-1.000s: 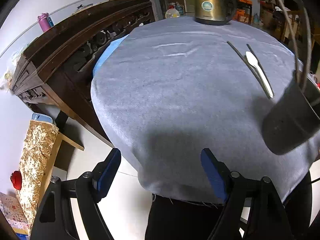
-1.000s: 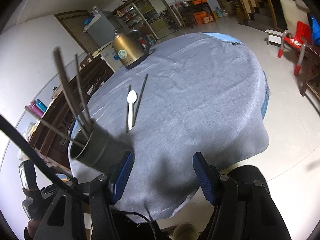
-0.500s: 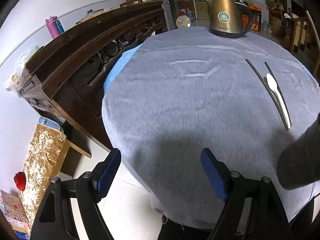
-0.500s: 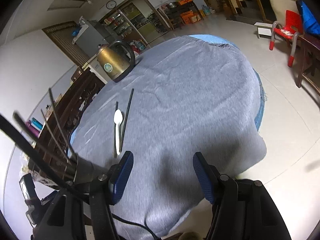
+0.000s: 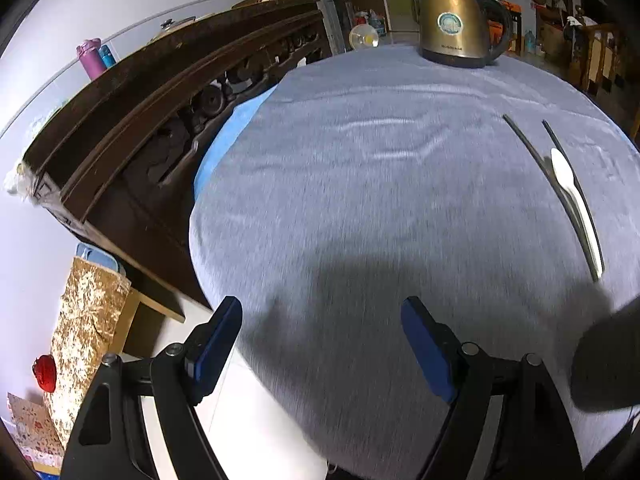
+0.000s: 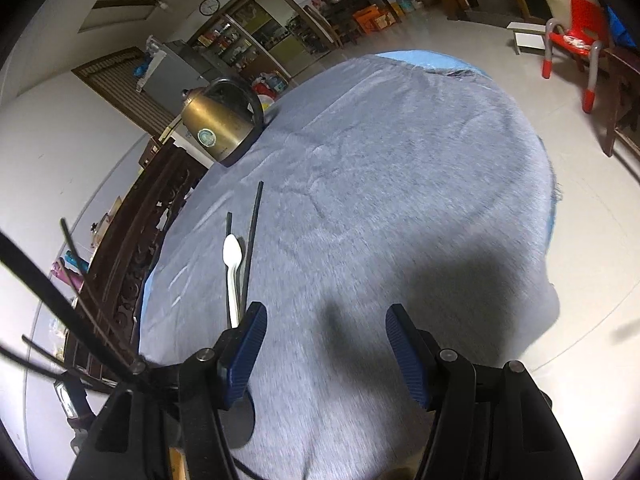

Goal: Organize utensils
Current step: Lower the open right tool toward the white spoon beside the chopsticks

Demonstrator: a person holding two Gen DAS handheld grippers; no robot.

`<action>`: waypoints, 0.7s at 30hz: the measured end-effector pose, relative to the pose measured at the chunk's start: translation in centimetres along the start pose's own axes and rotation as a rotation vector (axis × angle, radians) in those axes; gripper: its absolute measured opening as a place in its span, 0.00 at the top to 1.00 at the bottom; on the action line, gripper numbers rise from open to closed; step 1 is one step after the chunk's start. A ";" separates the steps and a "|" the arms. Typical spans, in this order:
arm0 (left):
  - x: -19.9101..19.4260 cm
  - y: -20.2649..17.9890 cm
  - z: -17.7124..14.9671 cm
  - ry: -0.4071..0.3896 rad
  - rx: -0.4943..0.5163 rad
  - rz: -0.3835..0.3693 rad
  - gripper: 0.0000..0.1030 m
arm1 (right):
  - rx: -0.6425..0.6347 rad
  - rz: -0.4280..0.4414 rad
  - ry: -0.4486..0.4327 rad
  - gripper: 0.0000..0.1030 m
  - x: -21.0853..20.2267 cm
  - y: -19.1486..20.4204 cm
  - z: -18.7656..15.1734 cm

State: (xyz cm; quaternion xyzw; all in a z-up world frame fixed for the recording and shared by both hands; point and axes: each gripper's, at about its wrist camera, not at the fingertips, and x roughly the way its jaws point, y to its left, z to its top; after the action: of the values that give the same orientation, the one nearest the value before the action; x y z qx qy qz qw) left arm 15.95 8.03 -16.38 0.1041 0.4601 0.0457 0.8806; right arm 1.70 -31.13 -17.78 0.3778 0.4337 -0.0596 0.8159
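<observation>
A white spoon lies between two dark chopsticks on the grey tablecloth, right of my left gripper, which is open and holds nothing. A dark utensil holder is blurred at the lower right edge of the left wrist view. In the right wrist view the spoon and chopsticks lie just beyond the left finger of my right gripper, which is open and empty. Several thin sticks fan out at the lower left; the holder under them is mostly hidden behind the gripper.
A brass-coloured kettle stands at the table's far side, also seen as the kettle. A dark carved wooden cabinet runs along the table's left. A red chair stands on the tiled floor beyond the right edge.
The holder has slid toward the right edge of the left wrist view. In the right wrist view it has dropped behind the left finger, and the spoon and chopsticks have come nearer that finger.
</observation>
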 end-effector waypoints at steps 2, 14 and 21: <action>0.4 -0.1 0.9 -0.007 0.001 -0.002 0.20 | -0.004 0.006 0.008 0.36 0.9 0.3 0.7; 1.7 -3.2 4.9 -0.066 0.077 -0.023 0.20 | -0.100 0.021 0.035 0.36 6.3 3.8 5.6; 2.3 -5.7 6.9 -0.084 0.122 -0.055 0.20 | -0.151 0.035 0.049 0.36 8.8 5.8 7.1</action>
State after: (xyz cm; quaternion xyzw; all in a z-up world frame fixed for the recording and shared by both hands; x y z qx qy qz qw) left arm 22.80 1.90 -15.67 0.1468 0.4274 -0.0112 0.8920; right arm 14.29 -29.75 -18.73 0.3238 0.4501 -0.0033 0.8322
